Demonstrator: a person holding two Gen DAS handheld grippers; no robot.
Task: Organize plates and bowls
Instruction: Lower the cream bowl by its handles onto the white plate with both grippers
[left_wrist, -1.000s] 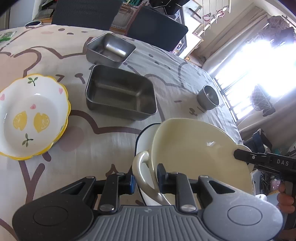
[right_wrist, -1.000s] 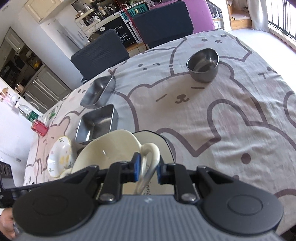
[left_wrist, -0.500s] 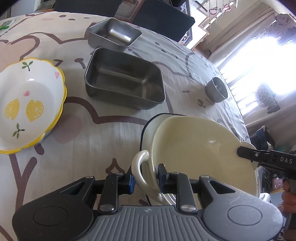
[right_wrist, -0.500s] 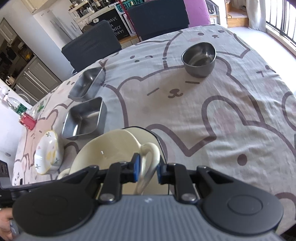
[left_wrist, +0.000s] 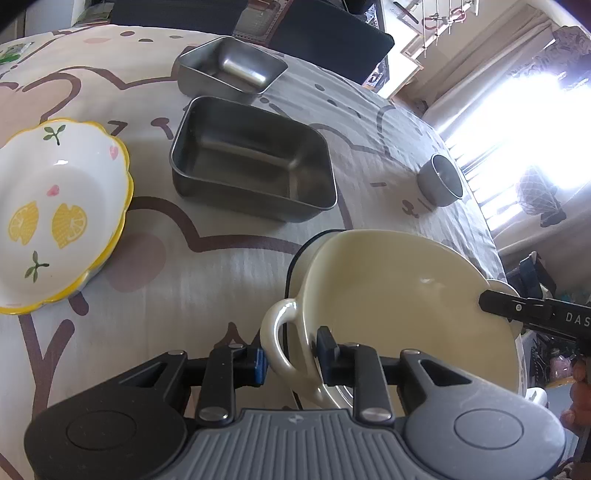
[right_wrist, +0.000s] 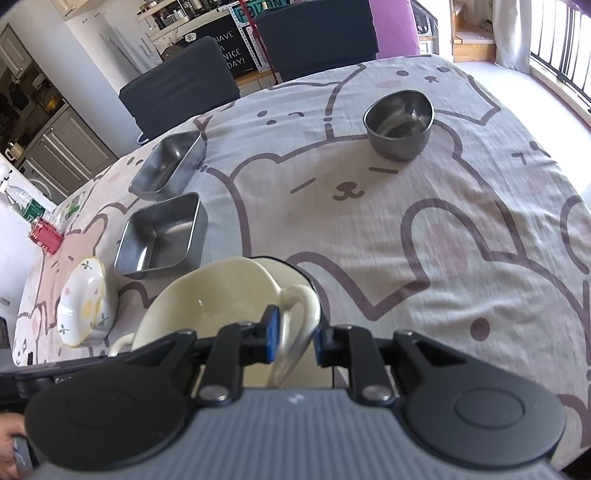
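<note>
A cream two-handled bowl (left_wrist: 402, 295) is held over a white dark-rimmed dish (left_wrist: 314, 247) on the table. My left gripper (left_wrist: 290, 356) is shut on the bowl's near handle (left_wrist: 275, 339). My right gripper (right_wrist: 293, 338) is shut on the opposite handle (right_wrist: 295, 317); the bowl (right_wrist: 207, 299) fills the lower middle of the right wrist view. The right gripper's finger also shows at the bowl's far rim in the left wrist view (left_wrist: 517, 308). A lemon-patterned bowl (left_wrist: 51, 214) sits to the left.
A large steel tray (left_wrist: 255, 162) and a smaller steel tray (left_wrist: 232, 68) stand beyond the bowl. A small round steel bowl (right_wrist: 399, 123) sits far right near the window-side table edge. Dark chairs (right_wrist: 177, 88) line the far side. A red-capped bottle (right_wrist: 46, 236) lies at the left edge.
Both grippers have carried the cream bowl higher and a little back toward me; the trays and lemon bowl appear farther below. Both grips stay shut on the handles.
</note>
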